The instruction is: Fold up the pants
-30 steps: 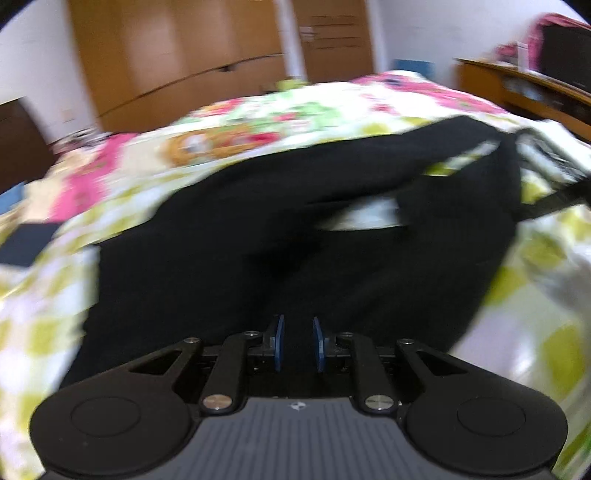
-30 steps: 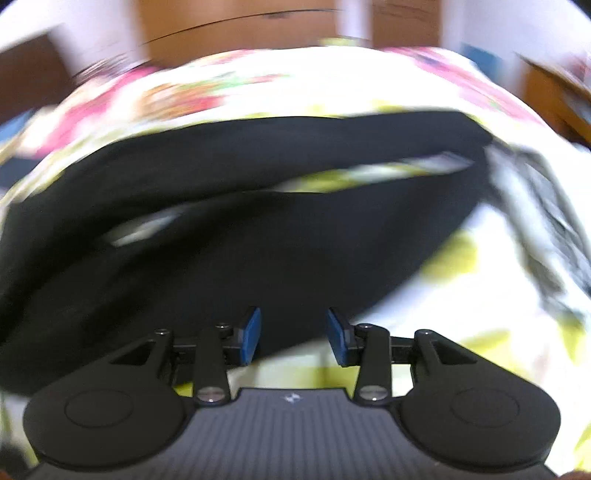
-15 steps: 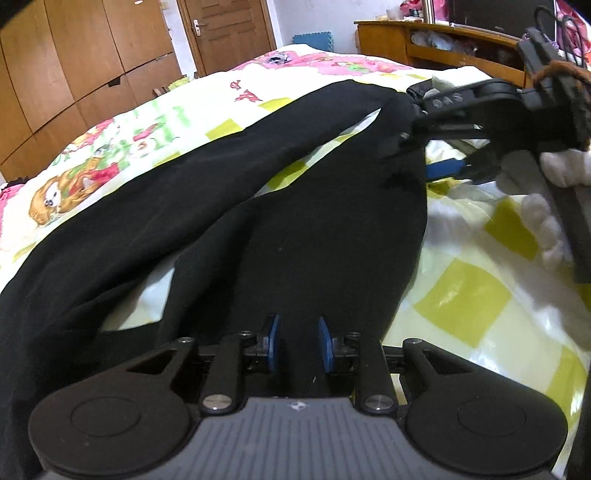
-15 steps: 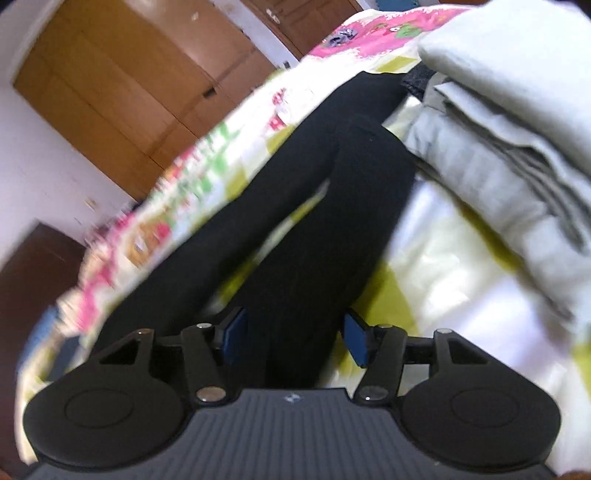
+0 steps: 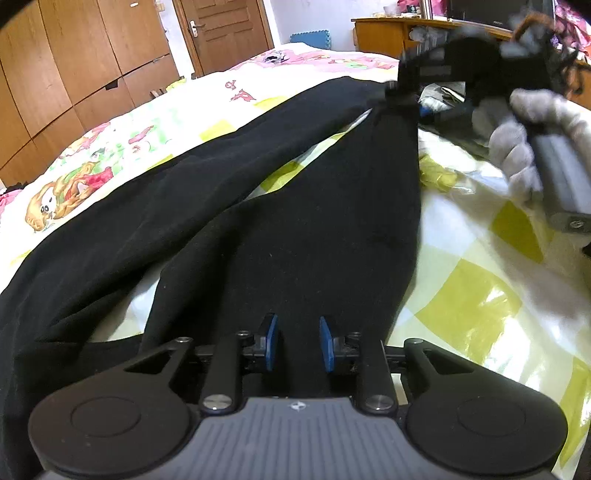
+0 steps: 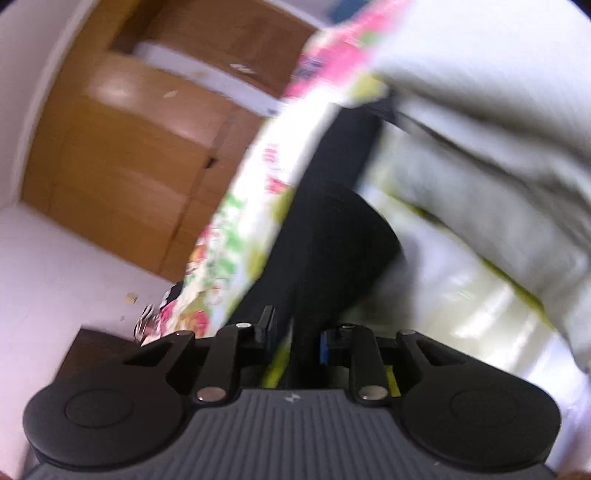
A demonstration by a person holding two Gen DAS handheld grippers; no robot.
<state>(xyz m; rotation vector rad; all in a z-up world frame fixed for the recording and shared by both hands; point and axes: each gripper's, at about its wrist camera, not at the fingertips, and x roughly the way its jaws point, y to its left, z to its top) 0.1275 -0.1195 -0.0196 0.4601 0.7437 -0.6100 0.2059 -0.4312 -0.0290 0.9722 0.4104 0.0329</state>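
Observation:
Black pants (image 5: pixel 280 229) lie spread on a flowered bed sheet (image 5: pixel 476 295), legs running away from the camera. My left gripper (image 5: pixel 297 343) sits at the waist end with its blue pads closed on the black cloth. My right gripper (image 5: pixel 410 107), held by a gloved hand, is at the far cuff of the near leg and pinches it. In the blurred right wrist view the right gripper (image 6: pixel 295 345) has black pants cloth (image 6: pixel 325 240) between its pads.
Folded grey cloth (image 6: pixel 491 155) lies on the bed to the right of the pants. Wooden wardrobes (image 5: pixel 74 66) and a door (image 5: pixel 221 33) stand behind the bed. A wooden desk (image 5: pixel 399 33) is at the far right.
The right gripper has closed from open onto the near leg's cuff and tilted. The left gripper stays at the waist holding the cloth. The pants leg is pulled straighter.

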